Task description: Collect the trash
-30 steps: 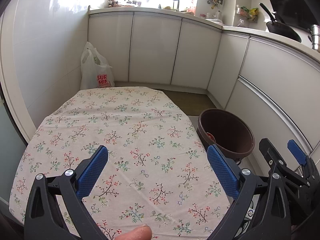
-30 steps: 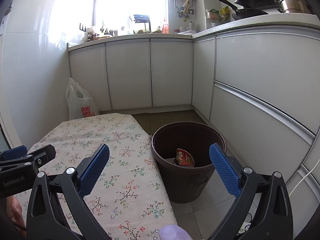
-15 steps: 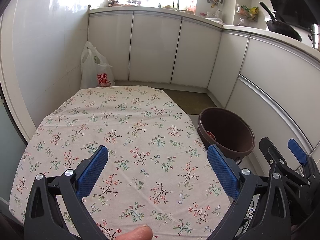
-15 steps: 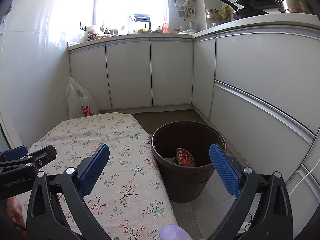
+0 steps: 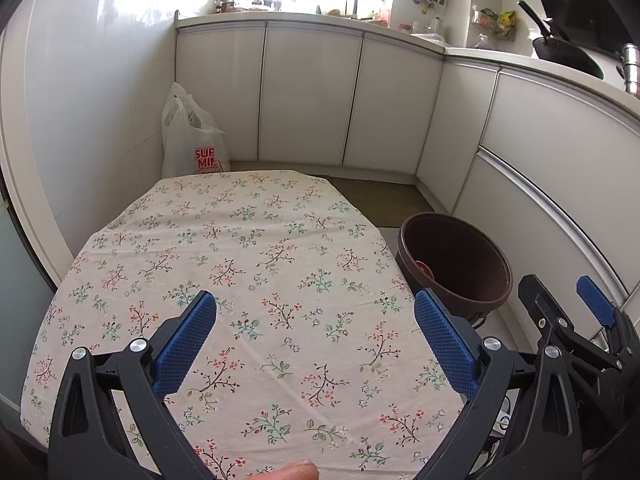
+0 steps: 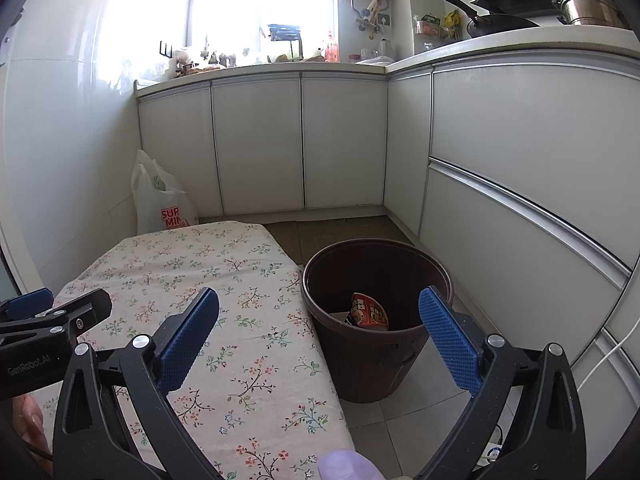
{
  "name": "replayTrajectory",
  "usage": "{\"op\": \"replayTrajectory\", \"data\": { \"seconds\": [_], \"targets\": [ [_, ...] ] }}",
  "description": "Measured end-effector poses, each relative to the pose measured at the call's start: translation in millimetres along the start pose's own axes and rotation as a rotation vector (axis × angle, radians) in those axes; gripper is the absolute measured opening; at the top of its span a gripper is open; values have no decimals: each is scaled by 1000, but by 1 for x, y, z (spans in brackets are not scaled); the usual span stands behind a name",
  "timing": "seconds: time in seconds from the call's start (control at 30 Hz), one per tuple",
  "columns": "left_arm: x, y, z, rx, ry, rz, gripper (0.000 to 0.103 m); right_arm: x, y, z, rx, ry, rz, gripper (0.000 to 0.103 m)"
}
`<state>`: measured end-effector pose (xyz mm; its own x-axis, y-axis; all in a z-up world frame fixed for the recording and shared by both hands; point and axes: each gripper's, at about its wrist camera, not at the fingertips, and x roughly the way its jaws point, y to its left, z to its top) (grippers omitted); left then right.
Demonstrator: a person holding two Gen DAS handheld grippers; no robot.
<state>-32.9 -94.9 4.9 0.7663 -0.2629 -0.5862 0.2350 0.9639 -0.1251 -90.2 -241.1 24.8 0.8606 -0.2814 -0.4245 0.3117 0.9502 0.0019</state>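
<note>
A dark brown trash bin (image 6: 376,344) stands on the floor right of the table; it also shows in the left wrist view (image 5: 456,268). A red instant-noodle cup (image 6: 369,312) lies inside it. My left gripper (image 5: 316,344) is open and empty above the floral tablecloth (image 5: 248,272). My right gripper (image 6: 320,336) is open and empty, held over the table's right edge and the bin; it shows at the right in the left wrist view (image 5: 560,308). No trash shows on the tablecloth.
A white plastic bag (image 5: 192,144) with red letters stands on the floor behind the table. White cabinets (image 6: 280,148) run along the back and right. A pan (image 5: 568,56) sits on the counter. A white cable (image 6: 600,364) hangs low right.
Both grippers have drifted back slightly; the table and bin look a little farther. Both stay open and empty.
</note>
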Motion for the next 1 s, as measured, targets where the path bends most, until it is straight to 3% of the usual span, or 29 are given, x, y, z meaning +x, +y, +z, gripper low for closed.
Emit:
{"op": "replayTrajectory", "data": {
  "seconds": [1.0],
  "targets": [
    [3,-5,-2,45,-20,-5,95,8,-10,1,15,50,-12,96]
  ]
}}
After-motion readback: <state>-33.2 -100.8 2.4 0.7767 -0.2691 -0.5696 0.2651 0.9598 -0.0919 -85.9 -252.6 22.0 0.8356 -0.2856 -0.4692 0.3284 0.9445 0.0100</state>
